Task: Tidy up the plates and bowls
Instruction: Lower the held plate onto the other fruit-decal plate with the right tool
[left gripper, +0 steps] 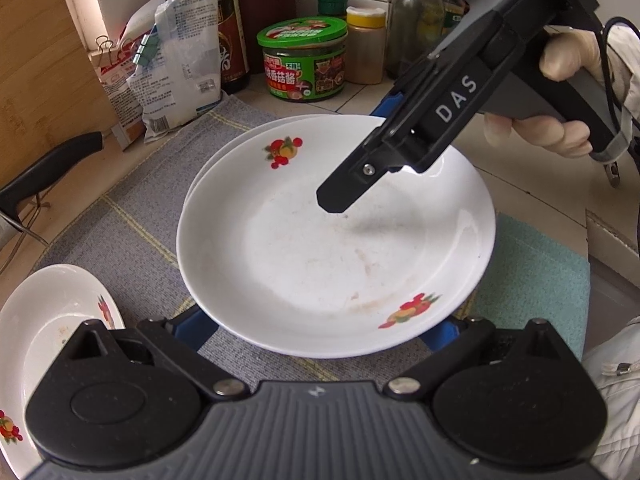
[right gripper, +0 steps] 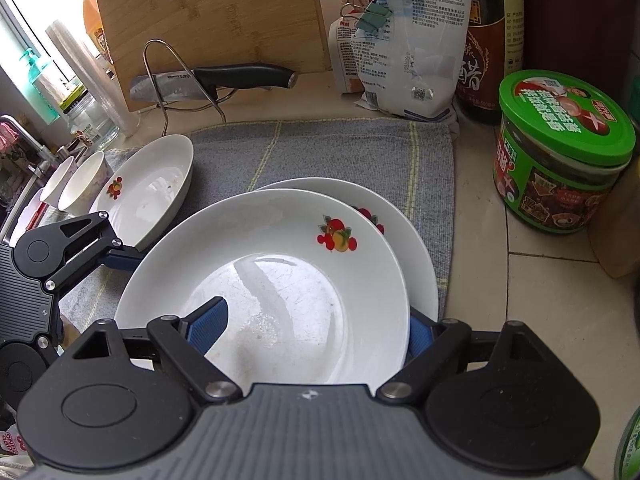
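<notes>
Place: a home kitchen, showing itself as a crowded counter corner.
Counter: pale tiles point(right gripper: 540, 280) are running under everything, with a grey dish mat point(right gripper: 340, 148) lying on top.
Food: a green-lidded sauce jar point(right gripper: 560, 160), a dark sauce bottle point(right gripper: 492, 40) and clipped food bags point(right gripper: 412, 40) are standing along the back.
Tools: a bamboo cutting board point(right gripper: 212, 12) is leaning upright, and a black-handled knife point(right gripper: 216, 80) is resting in a wire rack beside it.
Dishes: white plates point(right gripper: 280, 272) with fruit prints are sitting on the mat, small bowls point(right gripper: 84, 184) near the sink edge.
</notes>
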Available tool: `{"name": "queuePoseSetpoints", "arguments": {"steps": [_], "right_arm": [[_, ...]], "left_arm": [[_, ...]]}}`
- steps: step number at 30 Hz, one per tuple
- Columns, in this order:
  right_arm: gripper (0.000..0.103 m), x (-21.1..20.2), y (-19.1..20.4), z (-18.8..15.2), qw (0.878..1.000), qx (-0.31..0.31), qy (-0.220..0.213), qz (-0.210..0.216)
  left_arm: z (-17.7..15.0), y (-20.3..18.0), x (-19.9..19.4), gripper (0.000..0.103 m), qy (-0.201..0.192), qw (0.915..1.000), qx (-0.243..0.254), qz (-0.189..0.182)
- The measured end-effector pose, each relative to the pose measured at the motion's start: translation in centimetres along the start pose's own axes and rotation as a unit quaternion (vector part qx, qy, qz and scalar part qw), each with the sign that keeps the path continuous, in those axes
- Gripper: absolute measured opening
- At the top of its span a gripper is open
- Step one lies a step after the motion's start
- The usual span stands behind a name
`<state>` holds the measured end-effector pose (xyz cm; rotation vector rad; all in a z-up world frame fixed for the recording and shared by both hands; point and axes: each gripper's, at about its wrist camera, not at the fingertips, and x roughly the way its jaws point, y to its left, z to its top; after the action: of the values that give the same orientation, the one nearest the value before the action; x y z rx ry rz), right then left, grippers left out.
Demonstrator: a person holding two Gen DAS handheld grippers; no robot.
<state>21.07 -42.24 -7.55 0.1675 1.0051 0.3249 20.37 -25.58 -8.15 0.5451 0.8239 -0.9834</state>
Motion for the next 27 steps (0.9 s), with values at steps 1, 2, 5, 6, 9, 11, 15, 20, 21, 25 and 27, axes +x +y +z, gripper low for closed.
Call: {"name": "queuePoseSetpoints", "arguments": {"steps": [1,2,5,6,9,11,15,20,21,25,27], "right_arm": [[0.093,0.0,-0.1,0.0,1.0,0.001,-0.001,0.001],[0.093,0.0,-0.1,0.0,1.0,0.002,-0.001,0.002],[0.093,0.0,-0.2,0.1,1.0,0.005,-0.001,0.004],[0.093,0.0,-0.2,0.1,1.0,0.007,-0.001,0.004],[0.092,-0.1,-0.3,0.0,1.0,0.011,-0.002,0.004],[0.092,-0.1,-0.4,0.0,1.0,0.015,-0.003,0.006],[0.092,-0.3,-0.4,-0.1,1.0,0.017,-0.004,0.007],[0.092,-0.3,-0.5,-0.1,1.0,0.021,-0.006,0.007],[0.092,-0.4,-0.5,-0.1,1.0,0.022,-0.006,0.007],[0.092,-0.5,-0.6,-0.1,1.0,0.024,-0.005,0.006],[0.092,-0.5,-0.6,-0.1,1.0,0.023,-0.006,0.006]], "left_arm": [[0.0,0.0,0.0,0.101,0.003,1.0,0.0,-0.001],[0.1,0.1,0.1,0.101,0.006,1.0,-0.001,-0.002],[0.4,0.3,0.2,0.101,0.017,0.9998,-0.002,-0.006],[0.5,0.4,0.3,0.101,0.021,0.9998,-0.002,-0.007],[0.7,0.6,0.3,0.101,0.028,0.9996,0.003,-0.007],[0.6,0.5,0.2,0.101,0.028,0.9996,0.007,-0.004],[0.4,0.3,-0.1,0.101,0.026,0.9995,0.016,0.005],[0.2,0.5,-0.9,0.101,0.018,0.9997,0.015,0.005],[0.2,0.5,-1.1,0.101,0.015,0.9998,0.015,0.006],[0.0,0.1,-2.1,0.101,-0.003,0.9998,0.021,-0.002],[0.1,-0.1,-2.2,0.101,-0.009,0.9997,0.024,-0.003]]}}
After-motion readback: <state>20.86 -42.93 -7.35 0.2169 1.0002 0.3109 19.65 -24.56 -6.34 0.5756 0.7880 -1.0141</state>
